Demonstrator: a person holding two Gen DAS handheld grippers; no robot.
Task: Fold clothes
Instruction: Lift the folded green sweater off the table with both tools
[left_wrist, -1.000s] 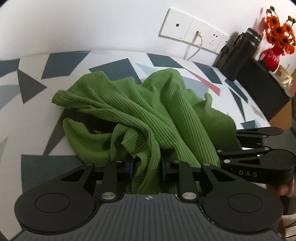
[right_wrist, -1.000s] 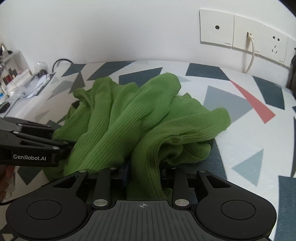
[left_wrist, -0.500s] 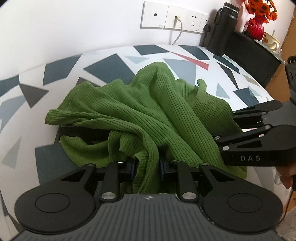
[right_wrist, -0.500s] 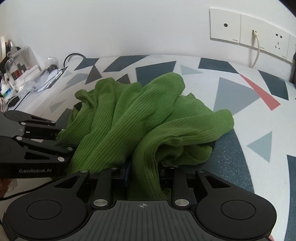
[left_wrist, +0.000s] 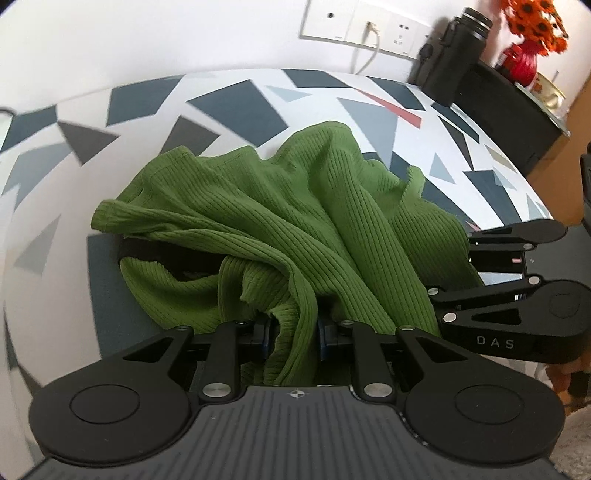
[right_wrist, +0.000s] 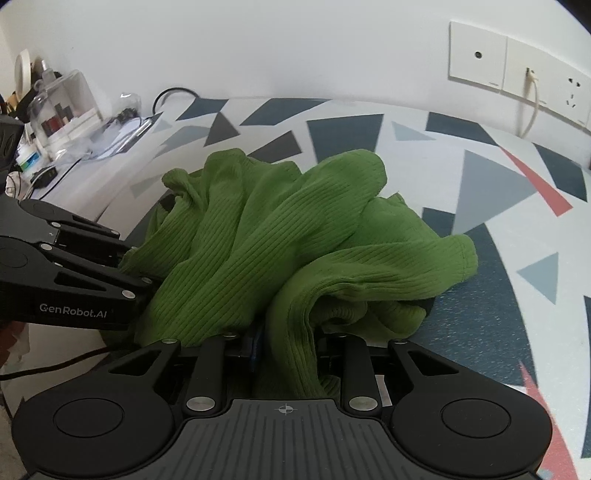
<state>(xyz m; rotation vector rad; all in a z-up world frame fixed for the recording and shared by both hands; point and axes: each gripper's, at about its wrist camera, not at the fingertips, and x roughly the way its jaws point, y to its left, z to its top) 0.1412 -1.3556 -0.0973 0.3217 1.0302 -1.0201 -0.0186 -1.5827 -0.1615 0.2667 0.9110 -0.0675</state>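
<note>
Across the table (left_wrist: 229, 99), a white top printed with grey, dark blue and red triangles runs up to a white wall carrying a row of socket plates (left_wrist: 365, 24) with a pale cable (right_wrist: 532, 99) plugged in. At the far right corner stands a black flask (left_wrist: 454, 55), beside a dark cabinet bearing a red vase (left_wrist: 522, 64) of orange flowers. Past the table's left edge, a white desk holds a clear plastic organiser (right_wrist: 62, 107) with small items inside, too small to tell. Near the front edge lies the crumpled green ribbed garment (left_wrist: 295, 221). The left gripper (left_wrist: 293, 332) is clenched on a fold of it, and the right gripper (right_wrist: 288, 341) grasps another fold alongside.
</note>
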